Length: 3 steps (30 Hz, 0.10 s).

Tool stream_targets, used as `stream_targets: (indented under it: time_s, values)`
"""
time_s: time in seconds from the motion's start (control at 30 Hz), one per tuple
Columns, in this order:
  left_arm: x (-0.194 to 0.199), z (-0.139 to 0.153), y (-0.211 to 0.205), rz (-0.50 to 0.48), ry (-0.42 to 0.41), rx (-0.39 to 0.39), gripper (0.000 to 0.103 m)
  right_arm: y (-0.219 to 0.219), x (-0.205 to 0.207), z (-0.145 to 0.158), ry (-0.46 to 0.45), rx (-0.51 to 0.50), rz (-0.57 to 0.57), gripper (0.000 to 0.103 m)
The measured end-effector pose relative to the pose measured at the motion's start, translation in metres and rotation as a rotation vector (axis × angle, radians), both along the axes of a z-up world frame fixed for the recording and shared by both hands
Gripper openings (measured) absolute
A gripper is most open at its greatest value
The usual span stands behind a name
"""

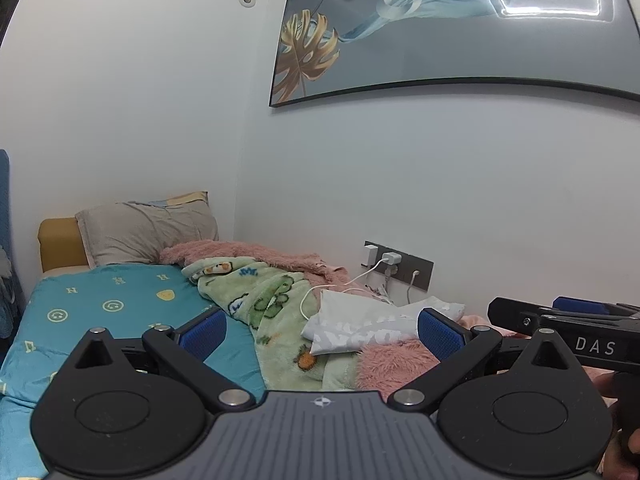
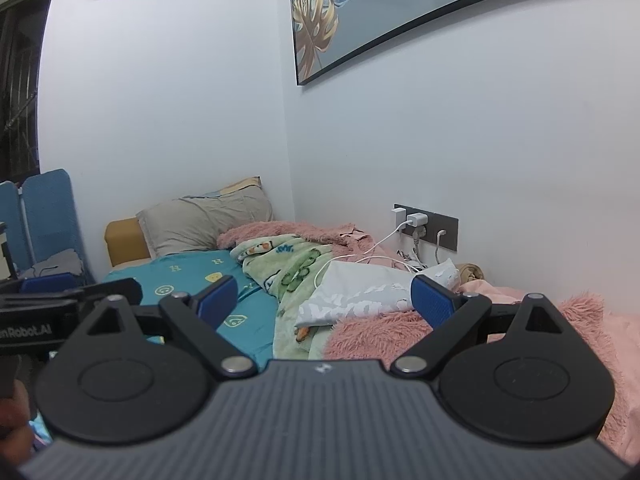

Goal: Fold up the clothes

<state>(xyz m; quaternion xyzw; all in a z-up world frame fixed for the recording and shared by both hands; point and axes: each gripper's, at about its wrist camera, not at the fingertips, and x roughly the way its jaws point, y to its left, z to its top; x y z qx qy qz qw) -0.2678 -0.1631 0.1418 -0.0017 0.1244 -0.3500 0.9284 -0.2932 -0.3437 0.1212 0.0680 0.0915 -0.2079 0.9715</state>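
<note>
Bedroom bed [image 1: 100, 304]: left gripper [image 1: 322, 330] and right gripper [image 2: 324, 298] hover spread wide, empty; white printed garment [image 1: 360, 328] lies rumpled, folding stage unclear.

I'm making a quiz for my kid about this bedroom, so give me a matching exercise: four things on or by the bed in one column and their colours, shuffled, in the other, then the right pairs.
Things:
1. Pillow at the head of the bed
2. Bed sheet with smiley faces
3. Fluffy blanket
4. Cartoon blanket

Colours:
A. Light green
B. Grey-beige
C. Pink
D. Teal blue

Pairs: 1-B, 2-D, 3-C, 4-A
</note>
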Motion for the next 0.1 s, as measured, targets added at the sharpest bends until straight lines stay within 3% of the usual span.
stream_targets:
  time_s: [0.1]
  values:
    - [0.004, -0.0015, 0.0023, -0.009, 0.017, -0.011, 0.103, -0.0007, -0.0017, -0.0005, 0.002, 0.0, 0.001, 0.095]
